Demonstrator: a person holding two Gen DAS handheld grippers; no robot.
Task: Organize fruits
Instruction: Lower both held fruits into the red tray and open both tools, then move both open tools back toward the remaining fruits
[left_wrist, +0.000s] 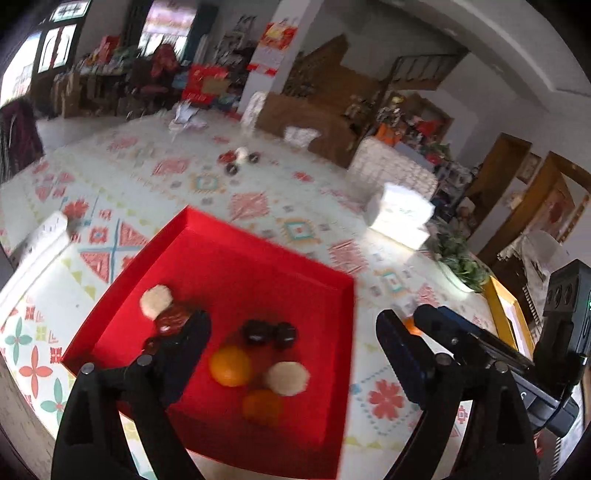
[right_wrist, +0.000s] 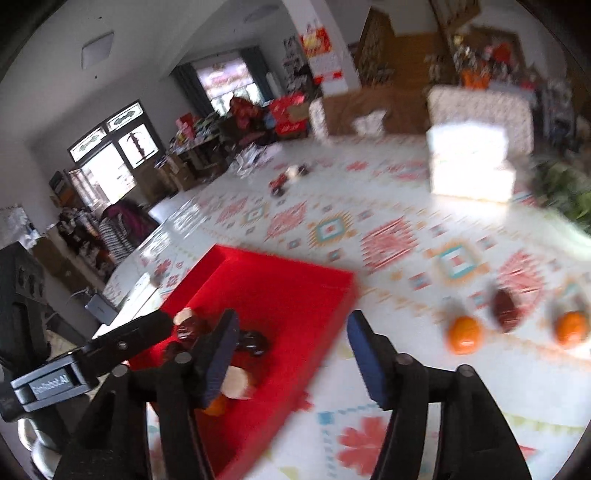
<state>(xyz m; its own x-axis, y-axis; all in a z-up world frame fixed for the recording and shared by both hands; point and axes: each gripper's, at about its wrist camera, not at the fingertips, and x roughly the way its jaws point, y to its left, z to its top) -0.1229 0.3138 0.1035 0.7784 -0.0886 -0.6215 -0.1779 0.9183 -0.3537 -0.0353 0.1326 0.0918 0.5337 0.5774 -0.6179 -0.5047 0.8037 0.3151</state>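
Note:
A red tray (left_wrist: 303, 266) lies on the patterned tablecloth and holds two oranges (left_wrist: 231, 365), two pale round fruits (left_wrist: 287, 377), dark round fruits (left_wrist: 269, 334) and a red-brown one (left_wrist: 173, 318). My left gripper (left_wrist: 293, 338) hangs open and empty above the tray. My right gripper (right_wrist: 291, 350) is open and empty over the tray's right edge (right_wrist: 343, 295); it also shows in the left wrist view (left_wrist: 436, 325). Two oranges (right_wrist: 464, 334) and a dark red-brown fruit (right_wrist: 506, 308) lie on the cloth to the right of the tray.
A white tissue box (right_wrist: 471, 162) stands at the far right of the table, with a green plant (right_wrist: 569, 192) beside it. A small cluster of fruits (right_wrist: 286, 179) lies far back. A white object (left_wrist: 40, 243) sits left of the tray. A yellow frame (left_wrist: 508, 314) lies right.

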